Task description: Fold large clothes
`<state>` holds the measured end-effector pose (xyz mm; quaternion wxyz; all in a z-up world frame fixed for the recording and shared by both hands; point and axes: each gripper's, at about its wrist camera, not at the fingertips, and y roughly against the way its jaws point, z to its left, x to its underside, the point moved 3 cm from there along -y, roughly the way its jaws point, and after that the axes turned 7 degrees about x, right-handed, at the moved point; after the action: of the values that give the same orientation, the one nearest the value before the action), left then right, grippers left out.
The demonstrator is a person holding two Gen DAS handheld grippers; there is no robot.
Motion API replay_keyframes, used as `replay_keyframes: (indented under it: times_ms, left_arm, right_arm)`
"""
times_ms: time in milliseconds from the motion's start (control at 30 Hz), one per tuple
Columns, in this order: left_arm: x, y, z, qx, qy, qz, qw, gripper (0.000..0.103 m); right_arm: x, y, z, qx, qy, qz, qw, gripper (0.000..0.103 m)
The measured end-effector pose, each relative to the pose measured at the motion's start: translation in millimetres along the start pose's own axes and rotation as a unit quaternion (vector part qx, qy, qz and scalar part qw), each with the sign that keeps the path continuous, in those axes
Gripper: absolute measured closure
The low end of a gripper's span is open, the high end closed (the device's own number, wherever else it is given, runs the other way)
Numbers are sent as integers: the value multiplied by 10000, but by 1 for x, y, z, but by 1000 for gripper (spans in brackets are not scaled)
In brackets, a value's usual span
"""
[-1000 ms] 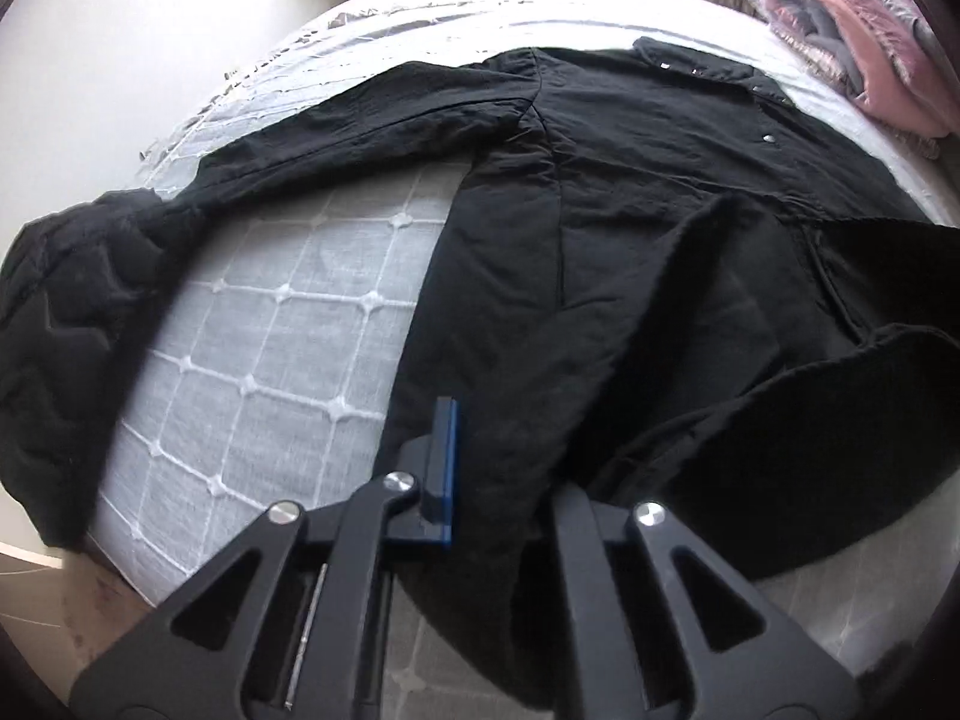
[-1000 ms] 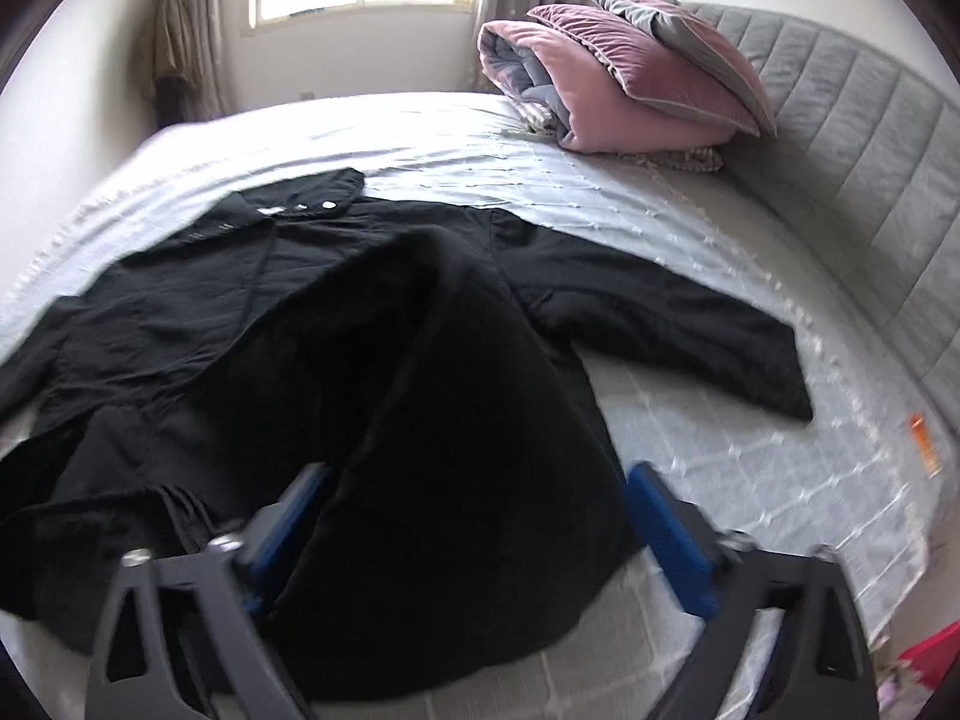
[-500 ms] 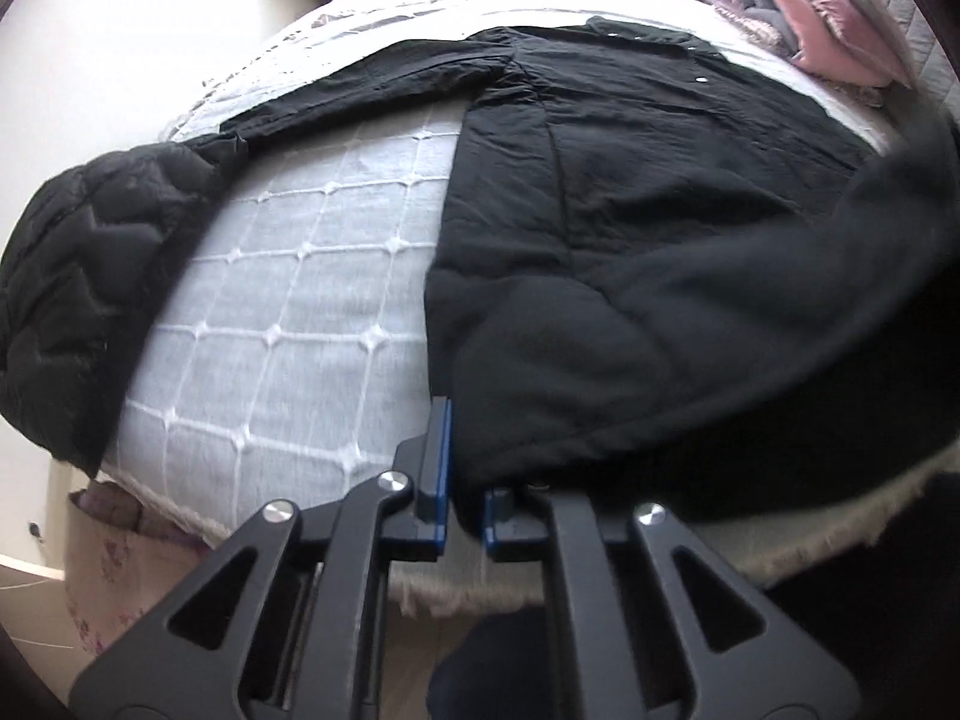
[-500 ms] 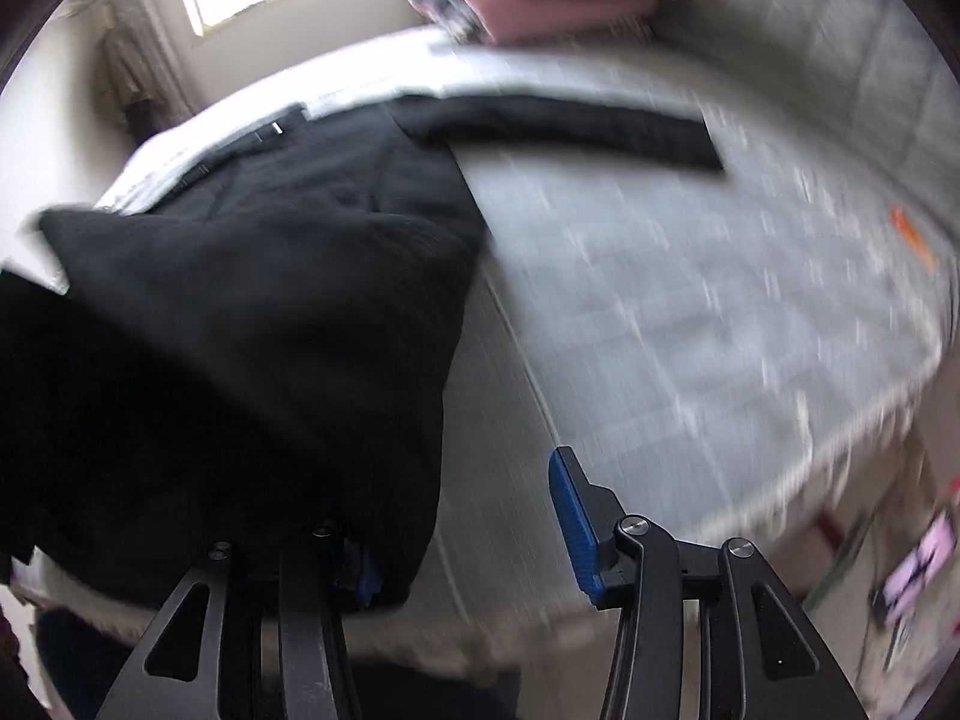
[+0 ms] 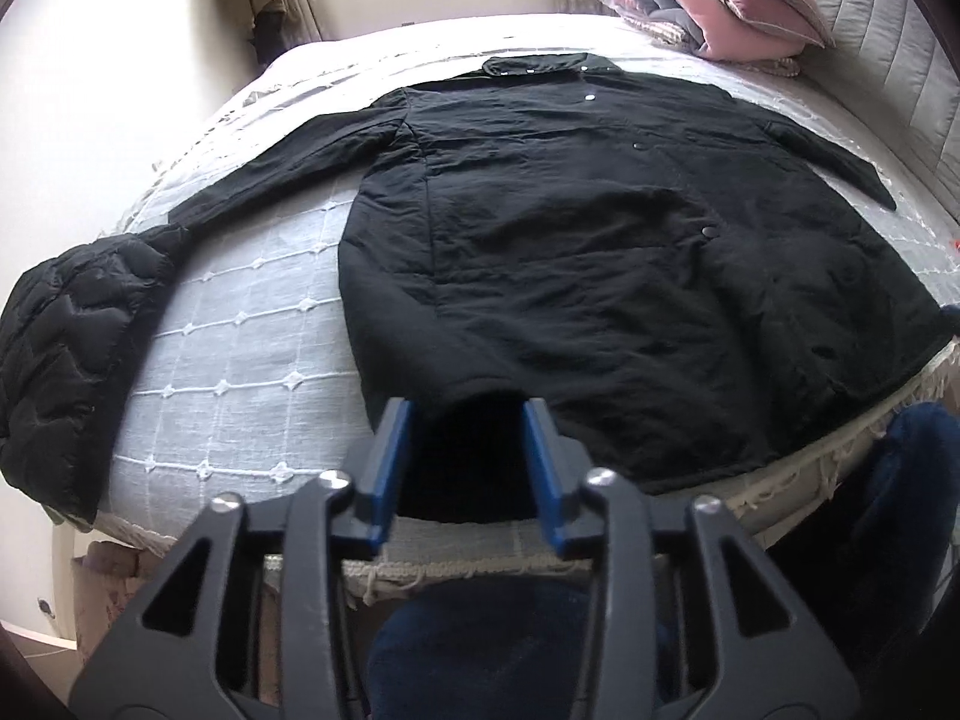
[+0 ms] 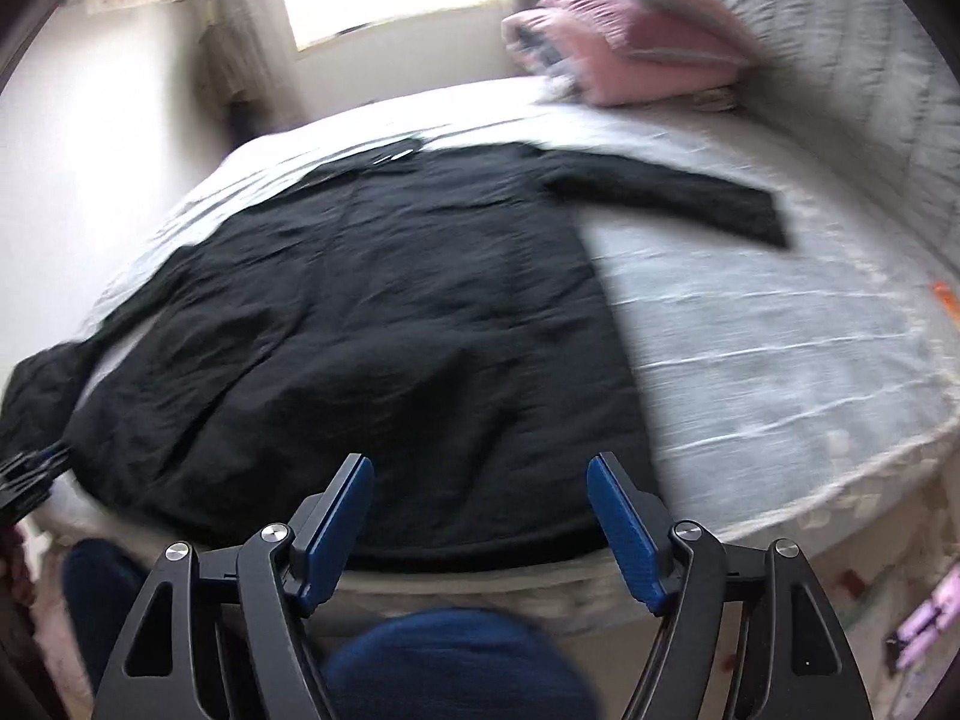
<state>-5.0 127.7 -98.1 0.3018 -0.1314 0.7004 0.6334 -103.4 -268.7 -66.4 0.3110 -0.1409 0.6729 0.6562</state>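
One bed (image 5: 252,324), covered by a pale grey spread stitched in a white grid, with a grey padded headboard (image 5: 888,18) along its far right side. One large black coat (image 5: 570,252) lies flat on the bed, front up, collar toward the window end, hem at the near edge of the mattress; both sleeves are spread outward, one toward the headboard, the other toward the opposite edge of the bed. At least four snap buttons show on the coat front; no label or writing readable on it. One black quilted garment (image 5: 66,348) hangs over the bed corner opposite the headboard, touching the end of the coat's sleeve there. One folded pink-and-grey duvet (image 5: 714,0) sits at the bed's far corner, against the headboard, well apart from the coat. One small orange item (image 6: 945,300) on the bed near the headboard side; too blurred to identify or read. Two grippers counted. Left gripper (image 5: 468,468): jaws have just been opening, now parted, blue pads clear of the cloth, with the coat's hem corner seen between them. Right gripper (image 6: 480,516): jaws have just been opening, now spread wide over the hem at the bed's near edge, pads not pressing on it. Person's dark blue trouser leg (image 6: 444,660) visible below the mattress edge.
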Motion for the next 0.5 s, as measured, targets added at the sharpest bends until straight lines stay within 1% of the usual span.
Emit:
replay_keyframes:
  times_ms: [67, 100, 200, 233, 267, 300, 333, 367, 400, 467, 500]
  left_arm:
    - [0, 7, -3, 74, -62, -54, 9999, 45]
    - [1, 12, -6, 84, -131, -98, 9998, 43]
    - [0, 26, -14, 60, -224, -231, 9995, 42]
    - [0, 32, -15, 94, -232, -333, 9991, 42]
    - [-1, 35, -17, 136, -273, -391, 9988, 39]
    - [0, 36, -22, 230, -352, -420, 9982, 33]
    - [1, 33, -31, 379, -441, -364, 9976, 31]
    - [2, 27, -39, 502, -514, -256, 9971, 29]
    - [4, 20, -52, 652, -636, -104, 9958, 29]
    - [6, 6, -80, 873, -957, 19, 9916, 29]
    - [7, -2, -95, 961, -1120, 84, 9890, 29]
  right_arm:
    - [5, -10, 28, -238, 341, 103, 9991, 28]
    - [5, -15, 42, -308, 495, 114, 9982, 28]
    - [2, -28, 90, -733, 883, 143, 9933, 28]
    - [-1, -33, 103, -799, 975, 145, 9919, 28]
    - [-3, -37, 114, -849, 1069, 141, 9905, 28]
    - [-6, -44, 126, -923, 1210, 173, 9882, 28]
    - [-6, -53, 134, -955, 1324, 250, 9863, 28]
    - [-4, -69, 143, -849, 1498, 467, 9840, 28]
    - [1, -86, 149, -604, 1683, 730, 9812, 28]
    - [16, -114, 156, -157, 2030, 1157, 9722, 28]
    - [19, -121, 156, -85, 2111, 1211, 9699, 28]
